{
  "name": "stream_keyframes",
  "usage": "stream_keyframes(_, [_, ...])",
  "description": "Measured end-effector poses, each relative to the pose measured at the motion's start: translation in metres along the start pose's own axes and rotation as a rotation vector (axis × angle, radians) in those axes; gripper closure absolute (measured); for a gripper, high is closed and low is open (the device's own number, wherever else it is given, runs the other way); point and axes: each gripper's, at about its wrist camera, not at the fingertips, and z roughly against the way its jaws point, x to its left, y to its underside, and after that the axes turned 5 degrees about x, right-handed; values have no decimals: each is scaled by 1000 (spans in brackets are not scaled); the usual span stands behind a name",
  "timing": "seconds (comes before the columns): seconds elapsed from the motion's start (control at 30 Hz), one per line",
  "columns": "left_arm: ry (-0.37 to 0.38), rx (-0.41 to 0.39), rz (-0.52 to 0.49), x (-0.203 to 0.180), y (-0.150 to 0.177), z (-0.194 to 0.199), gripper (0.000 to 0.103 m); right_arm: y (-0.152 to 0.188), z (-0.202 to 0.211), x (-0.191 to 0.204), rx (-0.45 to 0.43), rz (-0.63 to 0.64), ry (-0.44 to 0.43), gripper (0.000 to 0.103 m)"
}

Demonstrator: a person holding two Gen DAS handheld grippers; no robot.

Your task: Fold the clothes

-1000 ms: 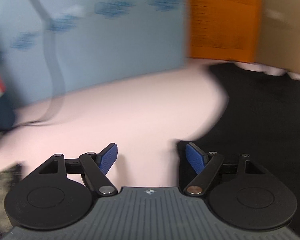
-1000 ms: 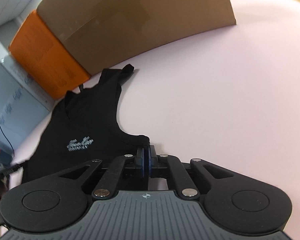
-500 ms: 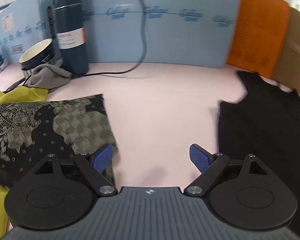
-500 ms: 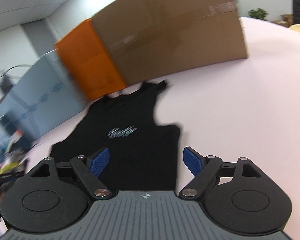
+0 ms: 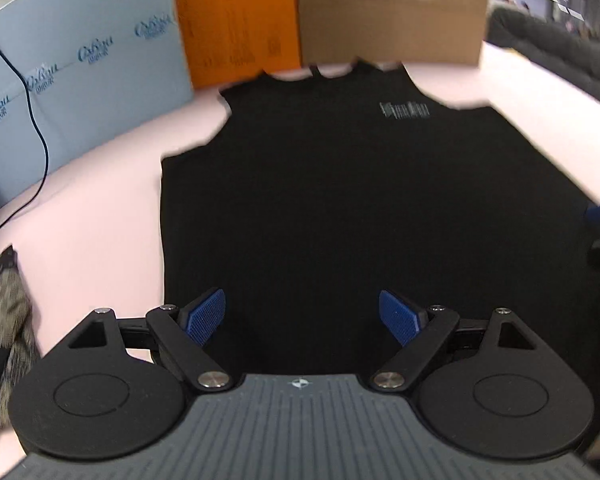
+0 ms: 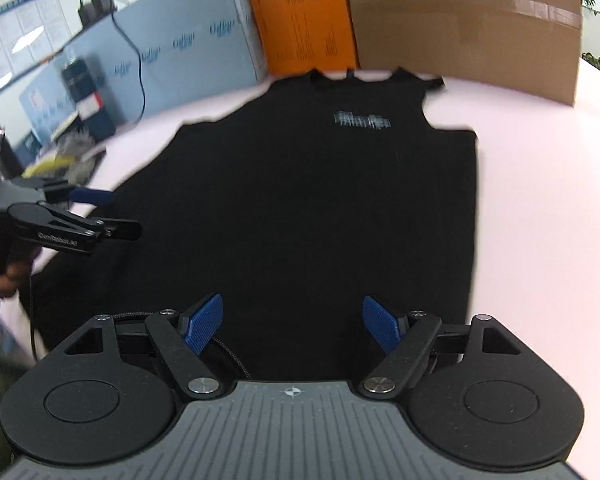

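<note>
Both hand-held grippers wide apart and empty over the vest's hem.
The vest [image 5: 340, 208] lies flat on the table [image 5: 100, 208], neck toward the boxes [image 5: 388, 8]; your left hand-held gripper [image 5: 302, 316] and right hand-held gripper [image 6: 292, 318] could pinch only the top layer, or drag the hem askew.

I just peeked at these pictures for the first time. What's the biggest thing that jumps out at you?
A big black tank top lies spread flat on the pink table, filling the middle of both views, with a small pale logo on its chest. Behind its straps stand an orange box and a brown cardboard box. Near its bottom hem, the left gripper and right gripper are both open, blue pads wide apart.
</note>
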Motion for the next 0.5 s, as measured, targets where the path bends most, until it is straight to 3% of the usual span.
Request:
stream_keyframes(0.1, [16, -11, 11, 14, 34, 21, 18, 29, 25, -7, 21, -23, 31, 27])
stream_keyframes(0.3, [15, 51, 148, 57, 89, 70, 12, 69, 78, -21, 60, -98, 56, 27])
stream_keyframes(0.4, [46, 52, 234, 74, 98, 86, 12, 74, 93, -37, -12, -200, -32, 24])
stream_keyframes(0.5, [109, 50, 373, 87, 97, 78, 12, 69, 78, -64, -39, -348, -163, 24])
